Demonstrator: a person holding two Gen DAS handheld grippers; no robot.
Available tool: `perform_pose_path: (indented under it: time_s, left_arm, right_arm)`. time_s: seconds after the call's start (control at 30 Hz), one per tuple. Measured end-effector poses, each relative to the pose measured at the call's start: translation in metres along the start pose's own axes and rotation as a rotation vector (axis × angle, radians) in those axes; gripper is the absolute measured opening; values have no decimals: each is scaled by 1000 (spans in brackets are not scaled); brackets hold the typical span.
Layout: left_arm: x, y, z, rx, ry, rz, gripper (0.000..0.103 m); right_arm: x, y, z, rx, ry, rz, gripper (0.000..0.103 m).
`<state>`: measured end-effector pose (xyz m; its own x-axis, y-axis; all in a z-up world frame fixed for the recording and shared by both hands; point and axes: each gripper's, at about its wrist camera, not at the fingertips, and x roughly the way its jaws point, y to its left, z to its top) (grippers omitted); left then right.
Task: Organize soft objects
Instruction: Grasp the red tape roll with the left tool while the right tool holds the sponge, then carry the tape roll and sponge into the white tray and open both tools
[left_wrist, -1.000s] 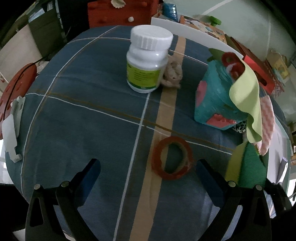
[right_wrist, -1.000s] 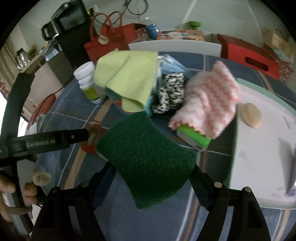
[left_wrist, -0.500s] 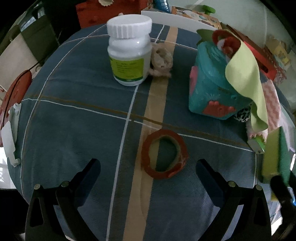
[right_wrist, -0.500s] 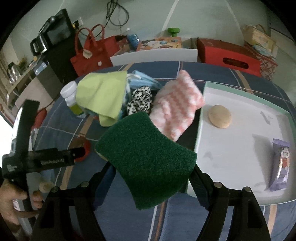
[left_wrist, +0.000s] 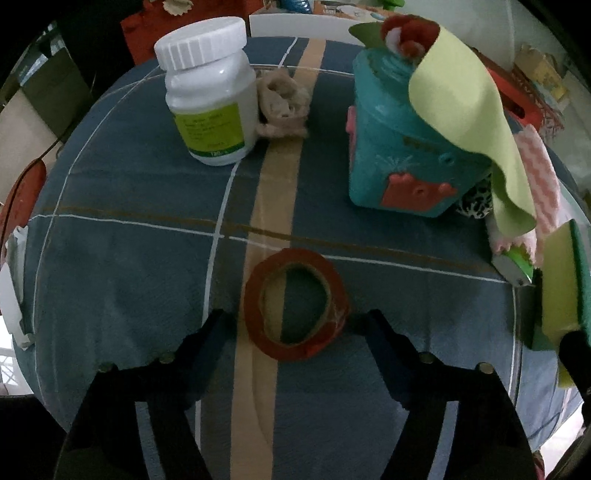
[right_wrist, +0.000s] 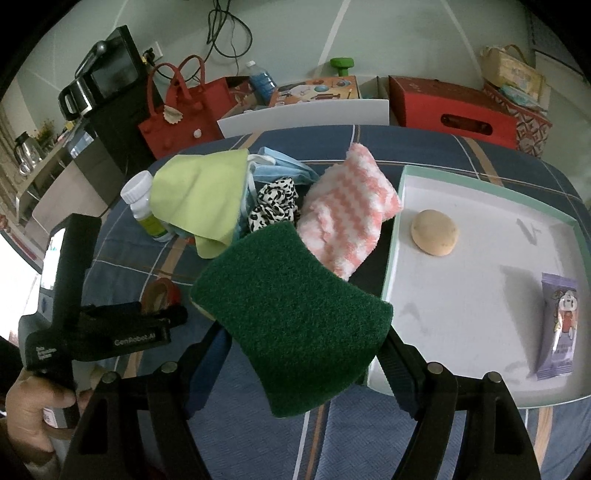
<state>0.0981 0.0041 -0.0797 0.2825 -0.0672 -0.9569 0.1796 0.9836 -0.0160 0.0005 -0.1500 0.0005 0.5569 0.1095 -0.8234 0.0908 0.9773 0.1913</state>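
The right gripper (right_wrist: 299, 332) is nearest its camera, its fingers (right_wrist: 208, 350) clenched on the green scouring sponge (right_wrist: 291, 314), which it holds in the air above the counter (right_wrist: 424, 439), draped in a blue plaid cloth. Just right of the sponge lies the white tray (right_wrist: 480, 295), and in it sit a tan round puff (right_wrist: 434, 232) and, nearer the right rim, a purple snack packet (right_wrist: 557, 328). Just behind the sponge a pink-and-white checked cloth (right_wrist: 343, 214) leans by the tray's left wall, with a leopard-print scrunchie (right_wrist: 273, 203) beside it and blue face masks (right_wrist: 284, 170) further back. A lime-green cloth (left_wrist: 469, 122) hangs over the teal toy box (left_wrist: 399, 162) left of the scrunchie. Left of the sponge, the left gripper (left_wrist: 293, 325) has its fingers (left_wrist: 207, 339) spread apart on either side of the red tape roll (left_wrist: 295, 306), which lies flat on the counter; whether they touch it I cannot tell. Beyond the roll stands a white pill bottle (left_wrist: 210, 92), upright, with a beige scrunchie (left_wrist: 280, 99) touching its right side.
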Motion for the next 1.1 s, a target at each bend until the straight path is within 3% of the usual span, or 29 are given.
perform_pose_path:
  time_s: [0.03,0.07,0.1,0.57,0.73,0.9,1.1]
  left_arm:
    - [-1,0,1,-3,-6,-3,68]
    - [-1,3,1,-8,-12,-8,58]
    - [-1,5,0,-13,-16,-16,55]
    - [-30,48,-1,-75,-95,-29,54]
    - [-51,57,-2,-76,-150,6,53]
    - [-77,59,-1,-64,-209,11,53]
    - [-102,26,7,12,-261,9,53]
  right_arm:
    - [0,0,0,1,0,0,81]
    - [1,0,0,1,0,0,81]
    - [1,0,0,1,1,1,81]
    - [-2,-7,2,30,-20,-2,81]
    - [-7,-17,7,66,-45,-21,81]
    - [-21,-32,19,93,-99,-88,81]
    - [-37,-66,33,169,-136,-188,81]
